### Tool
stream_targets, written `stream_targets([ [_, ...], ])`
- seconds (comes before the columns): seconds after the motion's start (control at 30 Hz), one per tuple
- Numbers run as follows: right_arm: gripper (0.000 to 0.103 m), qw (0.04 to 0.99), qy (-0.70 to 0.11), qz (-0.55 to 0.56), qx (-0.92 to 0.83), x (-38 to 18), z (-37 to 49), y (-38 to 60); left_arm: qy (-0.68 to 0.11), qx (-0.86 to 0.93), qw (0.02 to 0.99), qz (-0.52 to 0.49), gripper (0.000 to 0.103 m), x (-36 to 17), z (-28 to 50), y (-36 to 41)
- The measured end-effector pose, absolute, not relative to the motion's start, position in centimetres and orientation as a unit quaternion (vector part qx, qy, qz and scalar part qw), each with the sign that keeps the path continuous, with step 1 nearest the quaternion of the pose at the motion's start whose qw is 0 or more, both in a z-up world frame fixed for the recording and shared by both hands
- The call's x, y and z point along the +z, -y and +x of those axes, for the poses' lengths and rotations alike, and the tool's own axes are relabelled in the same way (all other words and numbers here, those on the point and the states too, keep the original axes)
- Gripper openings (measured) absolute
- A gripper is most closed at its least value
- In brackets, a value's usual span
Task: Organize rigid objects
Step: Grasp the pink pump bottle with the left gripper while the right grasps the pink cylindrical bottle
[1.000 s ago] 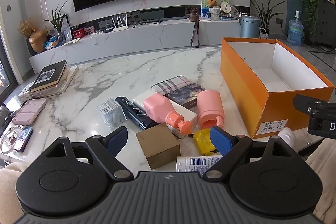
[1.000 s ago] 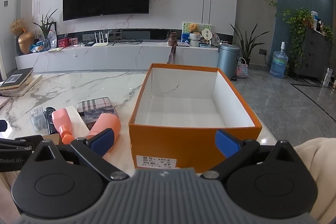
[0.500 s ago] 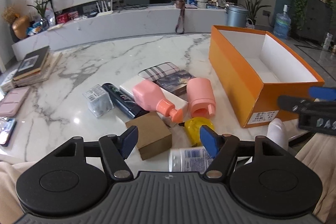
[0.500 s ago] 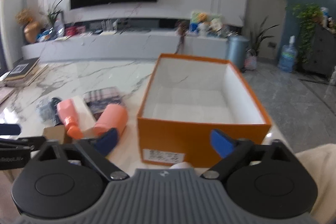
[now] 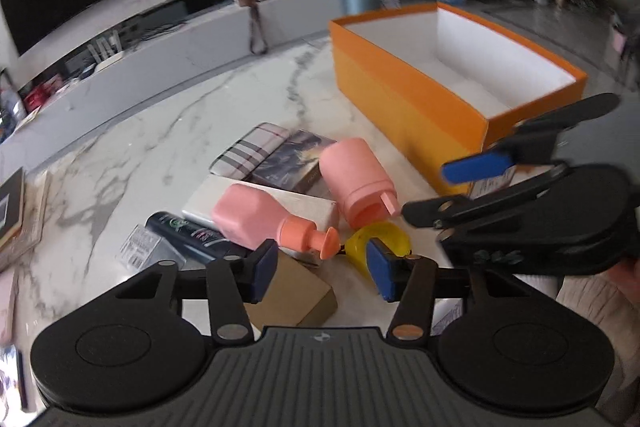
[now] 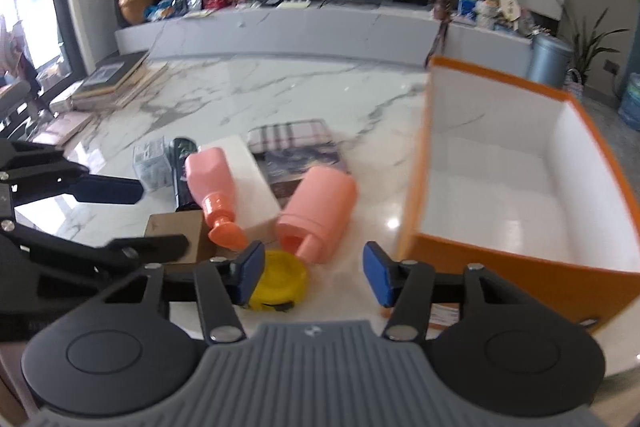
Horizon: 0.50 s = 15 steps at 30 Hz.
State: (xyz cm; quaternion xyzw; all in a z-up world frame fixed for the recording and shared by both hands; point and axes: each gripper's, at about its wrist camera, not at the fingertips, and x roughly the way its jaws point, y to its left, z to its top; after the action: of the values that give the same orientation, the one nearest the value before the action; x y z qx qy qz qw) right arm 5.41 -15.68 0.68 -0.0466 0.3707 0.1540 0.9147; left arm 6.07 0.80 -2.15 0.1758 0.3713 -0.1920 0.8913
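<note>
Table (image 6: 280, 95): we see white marble with grey veins, carrying a loose cluster of things and an open box.
Orange box (image 6: 520, 279): it stands at the right, white inside, nothing in it; a white label with print sits on its near end, too blurred for us to read.
Pink pump bottle (image 6: 208, 179): lying down, nozzle toward us, across a white flat box (image 6: 256, 187).
Pink round bottle (image 6: 320, 211): lying just right of the pump bottle, opening toward us.
Yellow tape measure (image 6: 280, 279): near edge, just in front of both pink bottles.
Brown carton (image 6: 180, 231): left of the tape measure.
Black tube (image 5: 188, 231): beside a clear packet (image 5: 144, 251), far left of the cluster; its green print we cannot read.
Plaid case (image 5: 248, 151): at the far side of the cluster.
Left gripper (image 5: 320, 269): jaws have just been closing, half spread, nothing between them; it hangs above the carton and tape measure.
Right gripper (image 6: 314, 273): jaws have just been closing, half spread, gripping nothing, over the tape measure's right side.
</note>
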Motion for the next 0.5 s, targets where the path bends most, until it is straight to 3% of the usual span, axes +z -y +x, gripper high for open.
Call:
stream_targets([
  [0.27,0.041,0.890,-0.431,-0.014,0.145,-2.1,8.6,14.8,-0.345,-0.277,0.831,0.336,0.059,-3.4,7.1,0.1],
  [0.5,0.040,0.897,-0.423,-0.011,0.129,-3.1,9.8,14.1,-0.286,-0.327,0.739,0.515,0.059,-6.3,7.4,1.7],
])
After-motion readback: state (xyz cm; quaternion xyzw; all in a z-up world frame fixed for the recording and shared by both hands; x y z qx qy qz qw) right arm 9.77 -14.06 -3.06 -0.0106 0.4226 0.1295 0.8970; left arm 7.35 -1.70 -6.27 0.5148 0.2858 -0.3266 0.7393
